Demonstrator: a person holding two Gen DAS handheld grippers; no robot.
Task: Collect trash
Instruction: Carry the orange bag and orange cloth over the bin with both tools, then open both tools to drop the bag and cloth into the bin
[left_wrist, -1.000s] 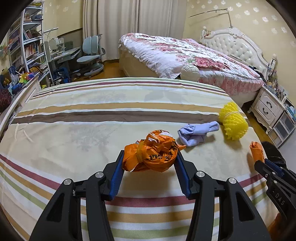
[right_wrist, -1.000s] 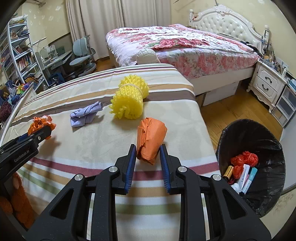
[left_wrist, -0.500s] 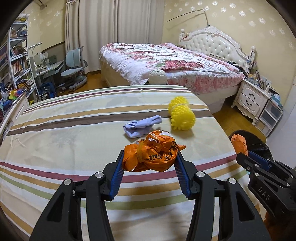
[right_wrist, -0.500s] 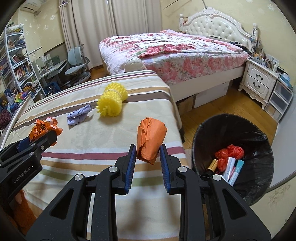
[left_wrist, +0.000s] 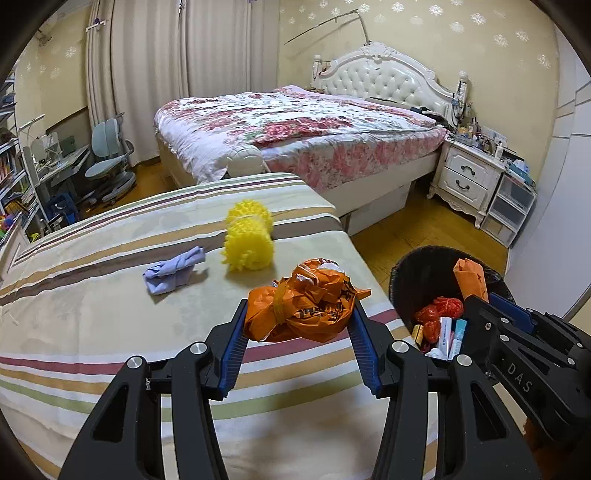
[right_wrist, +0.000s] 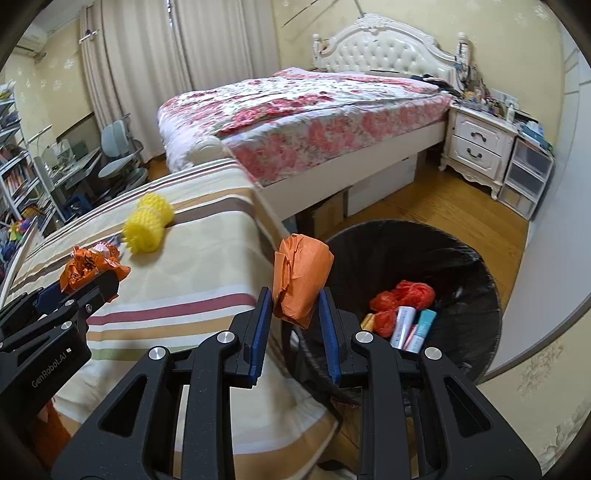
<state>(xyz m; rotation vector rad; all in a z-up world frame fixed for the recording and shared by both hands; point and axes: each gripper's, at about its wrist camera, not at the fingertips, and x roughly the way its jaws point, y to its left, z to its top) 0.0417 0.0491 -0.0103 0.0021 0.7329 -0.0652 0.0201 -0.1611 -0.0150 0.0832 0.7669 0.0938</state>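
The right gripper, clamped on orange paper, has the black bin just beyond and right of it, holding red bags and tubes. The left gripper clamps a crumpled orange bag.

Orange crumpled bag, orange paper wad, yellow spiky roll, lilac cloth, striped bedcover, black bin.

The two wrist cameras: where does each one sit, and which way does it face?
Left wrist: on the left gripper, facing forward and down over the striped bed; its fingers clamp a crumpled orange bag; the right gripper shows at right.
Right wrist: on the right gripper, facing the black trash bin; it clamps an orange paper wad; the left gripper shows at left.
Shared: bin, yellow spiky roll, floral bed.
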